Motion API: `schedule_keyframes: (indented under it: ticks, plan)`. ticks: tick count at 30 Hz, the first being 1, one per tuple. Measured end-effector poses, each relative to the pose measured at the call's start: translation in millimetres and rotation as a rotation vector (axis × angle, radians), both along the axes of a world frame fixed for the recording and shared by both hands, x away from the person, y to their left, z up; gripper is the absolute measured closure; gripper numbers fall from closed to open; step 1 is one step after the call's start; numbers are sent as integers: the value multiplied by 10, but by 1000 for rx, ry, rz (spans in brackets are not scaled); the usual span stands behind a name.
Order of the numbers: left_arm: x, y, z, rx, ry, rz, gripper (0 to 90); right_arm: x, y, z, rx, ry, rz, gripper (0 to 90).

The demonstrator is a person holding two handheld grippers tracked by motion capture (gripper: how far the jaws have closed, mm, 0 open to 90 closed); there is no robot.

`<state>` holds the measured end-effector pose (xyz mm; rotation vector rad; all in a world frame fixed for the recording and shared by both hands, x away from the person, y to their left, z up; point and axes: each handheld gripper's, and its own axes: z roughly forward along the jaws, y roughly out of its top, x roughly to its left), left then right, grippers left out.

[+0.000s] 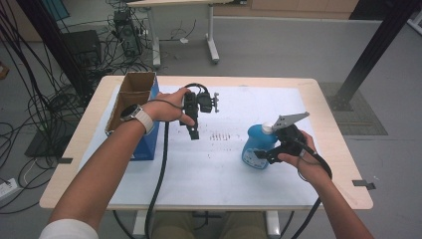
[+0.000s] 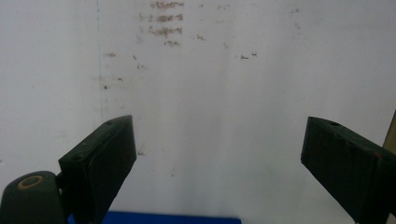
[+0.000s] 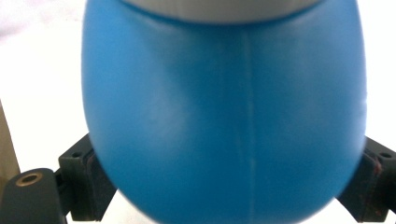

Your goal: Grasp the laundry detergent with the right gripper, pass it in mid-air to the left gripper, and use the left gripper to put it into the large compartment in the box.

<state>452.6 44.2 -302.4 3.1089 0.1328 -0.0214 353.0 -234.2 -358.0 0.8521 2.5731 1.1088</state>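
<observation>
High view: the blue bottle (image 1: 255, 144) is stood upright on the white mat (image 1: 199, 169) at about 4 o'clock from the table's centre, with the right gripper (image 1: 266, 153) set around its belly. Right gripper view: the bottle (image 3: 224, 116) is flanked by both jaws, pads at or near its sides, so a firm grip cannot be told. The left gripper (image 1: 193, 130) is held wide open above the mat near 11 o'clock, beside the box (image 1: 130, 107), probably kept clear of the work.

Blue bottle (image 3: 224, 116) with white cap band (image 3: 224, 11) at top sits close-up between the right tongs (image 3: 224, 186), black jaws hugging both its sides, white worktop (image 3: 37, 70) behind.
</observation>
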Motion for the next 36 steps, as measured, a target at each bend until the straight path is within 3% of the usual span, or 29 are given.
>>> schedule_keyframes:
  ticks: [36]
  plan:
    - [3,1,-9,-2,-1,1,106,-4,-15,-65,27,-21,5,162]
